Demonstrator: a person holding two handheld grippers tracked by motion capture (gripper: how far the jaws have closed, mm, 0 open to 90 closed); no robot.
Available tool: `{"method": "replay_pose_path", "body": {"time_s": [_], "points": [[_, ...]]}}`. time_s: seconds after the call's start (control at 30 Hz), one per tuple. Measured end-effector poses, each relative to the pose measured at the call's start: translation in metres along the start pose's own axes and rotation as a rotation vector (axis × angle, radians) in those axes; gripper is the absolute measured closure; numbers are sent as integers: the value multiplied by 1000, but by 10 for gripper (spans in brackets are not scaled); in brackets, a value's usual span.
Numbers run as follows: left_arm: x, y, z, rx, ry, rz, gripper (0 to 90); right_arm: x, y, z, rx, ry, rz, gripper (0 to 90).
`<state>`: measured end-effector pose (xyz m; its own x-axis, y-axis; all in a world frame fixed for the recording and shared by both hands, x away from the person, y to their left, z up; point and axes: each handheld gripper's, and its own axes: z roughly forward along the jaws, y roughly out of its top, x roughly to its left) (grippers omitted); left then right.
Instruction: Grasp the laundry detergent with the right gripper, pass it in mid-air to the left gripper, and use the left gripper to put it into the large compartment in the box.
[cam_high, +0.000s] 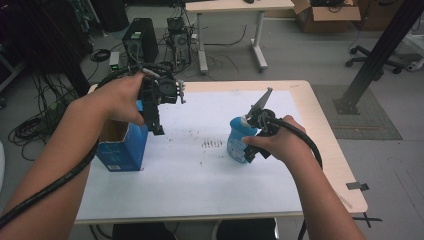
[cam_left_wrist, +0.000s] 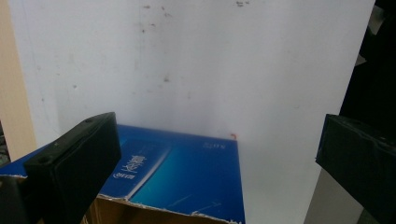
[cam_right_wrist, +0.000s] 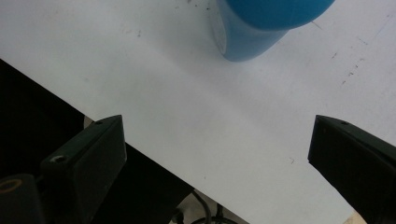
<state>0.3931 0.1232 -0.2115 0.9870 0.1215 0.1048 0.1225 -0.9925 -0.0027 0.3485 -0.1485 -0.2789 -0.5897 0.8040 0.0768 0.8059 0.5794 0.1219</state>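
My left claw (cam_high: 159, 119) hangs with its jaws spread wide and nothing between them; in the left gripper view the two black jaws stand far apart at the picture's edges with bare white sheet between. Just below that claw sits the blue box (cam_high: 123, 147), its top open and its torn cardboard rim showing; in the left gripper view the box (cam_left_wrist: 187, 177) lies low between the jaws, nearer the left one, and no pad touches it. The claw is above the box's right edge, as the high view has it, not inside it.

My right claw (cam_high: 250, 152) is also wide open and grips nothing. In the right gripper view its jaws stand apart over the white sheet (cam_right_wrist: 187, 116), and the blue bottle (cam_right_wrist: 261, 28) lies ahead of them at the top of the picture, clear of both pads. In the high view the bottle (cam_high: 237, 137) stands upright just beside my right hand (cam_high: 280, 142), on its left, with the white cap up. Whether the hand brushes it I cannot tell.

Both things rest on the white sheet that covers the desk (cam_high: 325, 150), well apart from each other, the box to the left of the bottle.
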Motion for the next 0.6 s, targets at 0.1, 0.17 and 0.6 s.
{"method": "replay_pose_path", "body": {"time_s": [0.1,0.17,0.6], "points": [[-1,0,1,-1,-3,0,2,0,-1,-1,-6,-5,-3,43],[0,1,2,8,-5,1,2,0,-1,0,-6,1,-2,45],[0,1,0,-1,-6,-10,2,-4,-9,0,-15,6,-9,46]]}}
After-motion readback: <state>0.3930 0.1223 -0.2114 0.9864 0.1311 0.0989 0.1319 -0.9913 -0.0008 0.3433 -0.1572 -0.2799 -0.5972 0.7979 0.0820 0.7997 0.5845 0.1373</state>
